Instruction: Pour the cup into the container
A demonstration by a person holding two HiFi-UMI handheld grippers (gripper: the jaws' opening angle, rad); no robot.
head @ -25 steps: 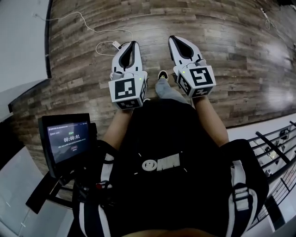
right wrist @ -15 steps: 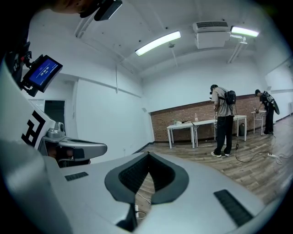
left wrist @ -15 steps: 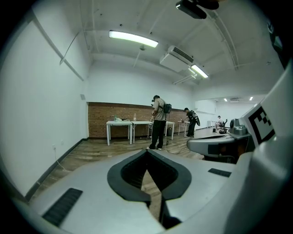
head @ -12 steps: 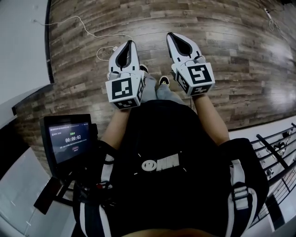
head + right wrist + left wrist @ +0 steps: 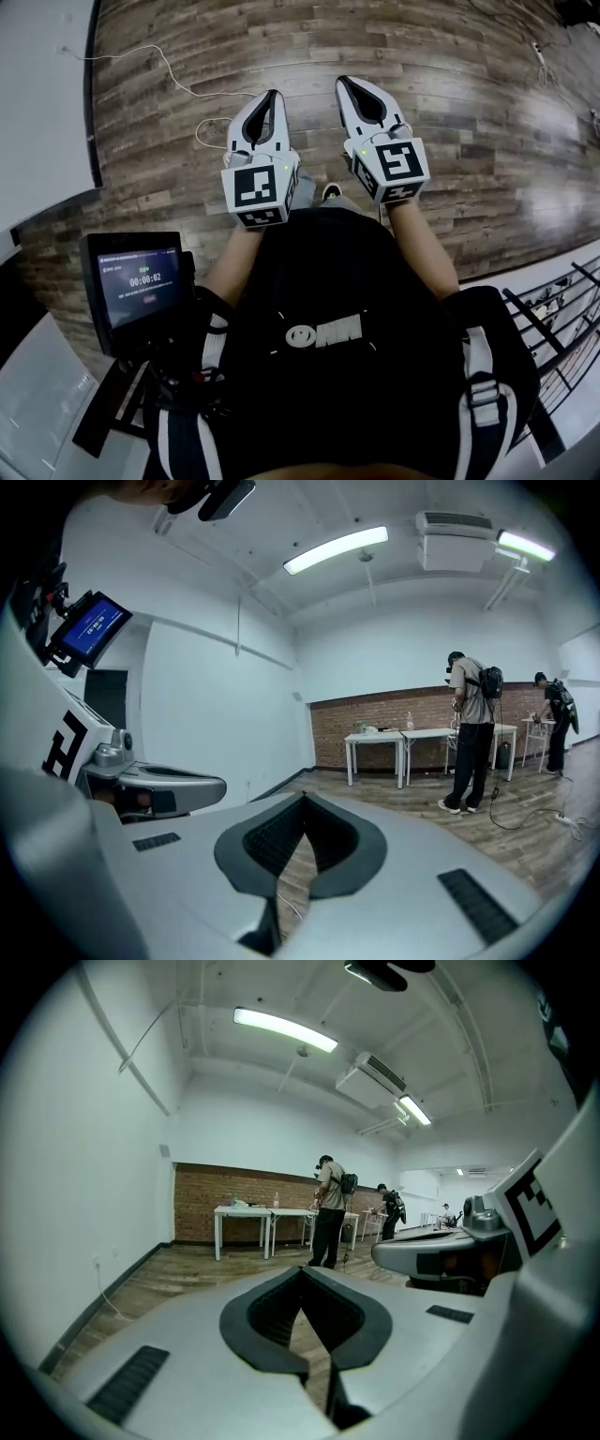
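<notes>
- The left tongs point(image 5: 272, 94) are fully closed, tips touching, with nothing between them; through the gap behind the tips only floor shows.
- The right tongs point(image 5: 343, 82) are the same: closed and empty, held side by side with the left, both tipped slightly down over the plank floor point(image 5: 469, 122).
- Neither the cup nor the container appears in any view. The nearest likely place is the row of white benches point(image 5: 412, 735) along the brick wall point(image 5: 375, 714); small items stand on them, too small to name.
- The step in hand looks like getting to the work spot, so no part of the pour has begun.
- To do it well: watch the white cable point(image 5: 178, 77) lying on the floor ahead, and pass clear of the two people point(image 5: 329, 1211) standing at the benches.
- Find the cup first, then spread the jaws of the reaching tongs before coming close.
- The timer screen point(image 5: 139, 283) sits at the person's left side.
</notes>
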